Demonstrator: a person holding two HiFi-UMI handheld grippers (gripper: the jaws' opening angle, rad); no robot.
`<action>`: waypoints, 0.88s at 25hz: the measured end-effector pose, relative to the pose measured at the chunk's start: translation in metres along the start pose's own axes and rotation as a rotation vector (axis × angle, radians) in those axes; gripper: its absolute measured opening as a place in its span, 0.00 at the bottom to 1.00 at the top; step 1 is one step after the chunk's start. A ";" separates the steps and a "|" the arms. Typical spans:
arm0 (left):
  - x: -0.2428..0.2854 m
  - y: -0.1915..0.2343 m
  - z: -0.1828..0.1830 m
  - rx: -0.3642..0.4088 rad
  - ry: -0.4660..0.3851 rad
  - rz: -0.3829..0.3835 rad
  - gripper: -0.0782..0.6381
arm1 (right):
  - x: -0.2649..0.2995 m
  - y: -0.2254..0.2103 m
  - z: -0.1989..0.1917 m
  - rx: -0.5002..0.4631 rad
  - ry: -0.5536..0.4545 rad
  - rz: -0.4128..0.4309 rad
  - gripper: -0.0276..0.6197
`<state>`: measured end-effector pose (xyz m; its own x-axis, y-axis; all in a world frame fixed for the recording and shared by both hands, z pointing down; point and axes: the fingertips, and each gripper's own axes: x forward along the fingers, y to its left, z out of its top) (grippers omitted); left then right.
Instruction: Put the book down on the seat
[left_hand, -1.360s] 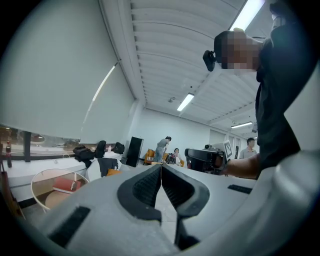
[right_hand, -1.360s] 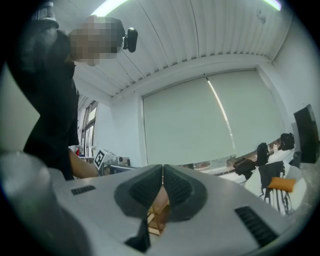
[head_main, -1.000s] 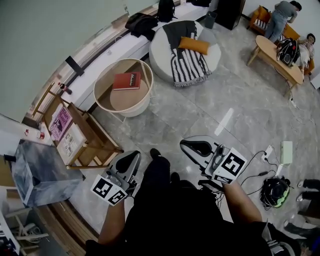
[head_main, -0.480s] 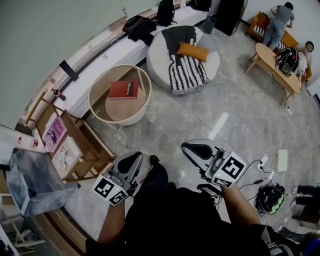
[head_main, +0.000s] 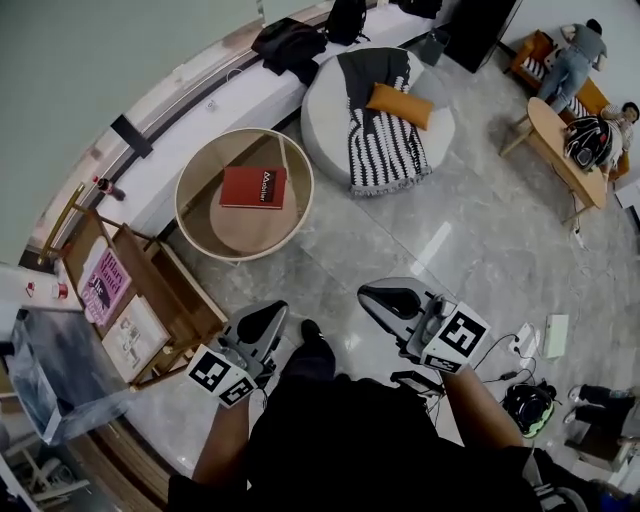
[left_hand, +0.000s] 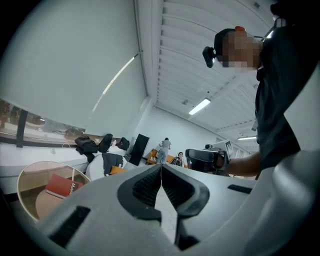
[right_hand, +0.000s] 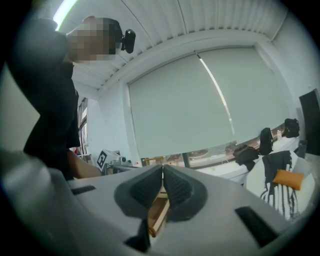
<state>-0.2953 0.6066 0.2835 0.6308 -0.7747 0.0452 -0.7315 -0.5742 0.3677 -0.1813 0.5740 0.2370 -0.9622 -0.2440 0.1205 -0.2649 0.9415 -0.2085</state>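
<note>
A red book (head_main: 253, 187) lies flat on the round wooden-rimmed table (head_main: 196, 160), well ahead of both grippers. Right of the table stands the round pale seat (head_main: 325, 110), which carries a striped blanket and an orange cushion (head_main: 399, 103). My left gripper (head_main: 262, 318) and right gripper (head_main: 385, 297) are held low in front of my body, both shut with nothing between their jaws. The left gripper view has the book (left_hand: 61, 185) at lower left, beyond the closed left gripper (left_hand: 161, 165). In the right gripper view the seat's blanket (right_hand: 275, 192) is at far right, past the closed right gripper (right_hand: 162, 167).
A wooden magazine rack (head_main: 140, 300) and a grey box (head_main: 55, 365) stand at the left. Bags lie on the window bench (head_main: 290, 42). At the far right are people by a wooden coffee table (head_main: 565, 150). Cables, a power strip (head_main: 555, 335) and a helmet (head_main: 527, 405) lie on the floor.
I have walked toward the round table: the table, the book and the seat sit lower and closer in the head view. Both grippers stayed shut and empty.
</note>
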 end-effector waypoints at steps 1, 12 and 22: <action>0.002 0.010 0.005 -0.001 -0.004 0.001 0.15 | 0.009 -0.006 0.002 -0.005 0.007 0.002 0.09; 0.019 0.082 0.043 0.005 -0.044 -0.012 0.15 | 0.070 -0.052 0.037 -0.061 0.015 -0.008 0.09; 0.036 0.111 0.053 0.016 -0.055 -0.008 0.15 | 0.091 -0.085 0.056 -0.077 -0.021 -0.006 0.09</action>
<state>-0.3676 0.5005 0.2769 0.6220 -0.7830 -0.0090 -0.7305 -0.5844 0.3533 -0.2499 0.4594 0.2116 -0.9620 -0.2539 0.1005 -0.2659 0.9549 -0.1322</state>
